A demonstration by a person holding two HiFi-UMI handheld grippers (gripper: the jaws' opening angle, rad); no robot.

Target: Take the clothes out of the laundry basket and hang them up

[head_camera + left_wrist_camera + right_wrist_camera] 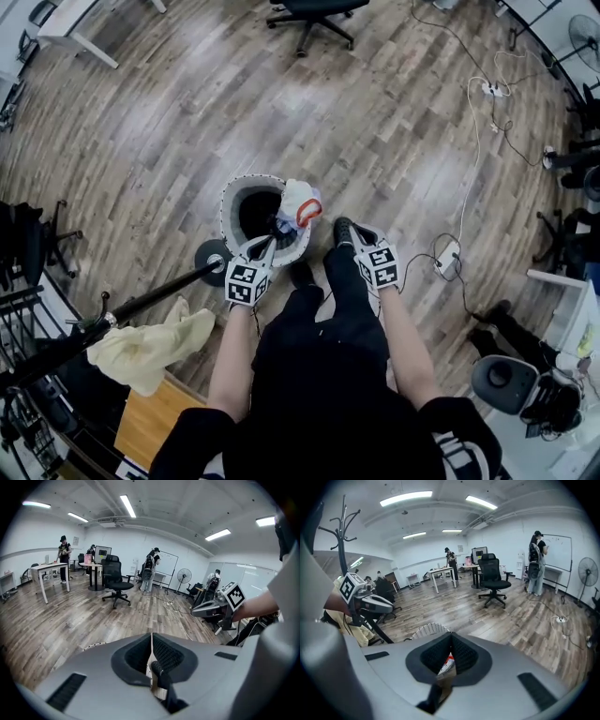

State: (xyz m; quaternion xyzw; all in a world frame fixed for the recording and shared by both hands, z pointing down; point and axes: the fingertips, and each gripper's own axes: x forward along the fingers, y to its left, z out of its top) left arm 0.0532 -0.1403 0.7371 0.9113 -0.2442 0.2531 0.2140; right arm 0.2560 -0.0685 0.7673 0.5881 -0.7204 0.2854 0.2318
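Observation:
The white mesh laundry basket [246,192] stands on the wood floor in front of my feet. A white garment with red and blue trim [300,204] is draped over its right rim, and it also shows through the right gripper view's jaw gap as a white and red garment [446,662]. My left gripper [269,246] is shut, its tips at the basket's near rim, with nothing visibly held. My right gripper [341,228] is shut and empty, just right of the basket. In the right gripper view the basket [427,631] lies ahead, below the left gripper [363,599].
A coat rack pole [141,305] leans off to the lower left from its round base [211,255], with a pale yellow cloth [150,347] hung on it. Cables and a power strip [490,89] trail at right. An office chair [314,14] stands far ahead. Several people stand by distant desks [51,569].

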